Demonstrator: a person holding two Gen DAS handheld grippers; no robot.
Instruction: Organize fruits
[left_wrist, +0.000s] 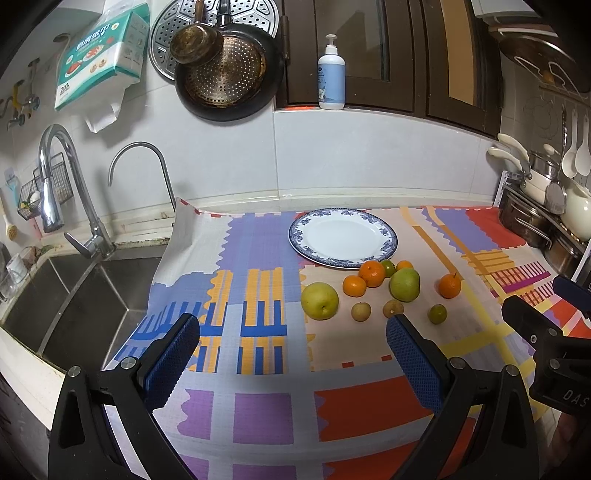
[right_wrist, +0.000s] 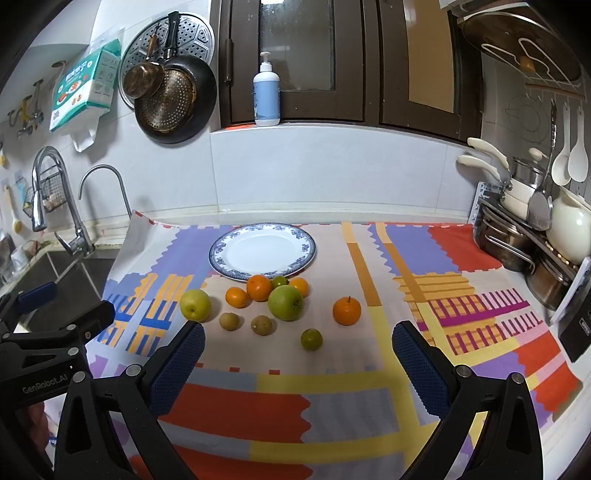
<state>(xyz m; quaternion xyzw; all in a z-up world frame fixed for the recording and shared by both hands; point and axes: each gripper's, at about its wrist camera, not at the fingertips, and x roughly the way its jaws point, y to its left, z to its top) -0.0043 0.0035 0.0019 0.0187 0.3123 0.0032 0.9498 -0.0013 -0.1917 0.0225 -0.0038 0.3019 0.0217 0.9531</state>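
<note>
Bare cloth (right_wrist: 280, 398) lies before the fruit cluster (right_wrist: 284, 302); pots (right_wrist: 517, 243) crowd the counter's right edge, the sink (left_wrist: 74, 295) its left.

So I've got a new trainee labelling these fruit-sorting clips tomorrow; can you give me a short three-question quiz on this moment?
1. True or false: the plate already holds fruit.
2. Multiple choice: both the left gripper and the right gripper are A) open and holding nothing, B) shut on an orange, C) out of view.
3. Short answer: which fruit lies nearest the sink?

Key
1. False. The plate is bare; all the fruit sits on the tablecloth in front of it.
2. A.
3. The yellow-green apple, leftmost of the group; the other green apple sits among the oranges.
</note>
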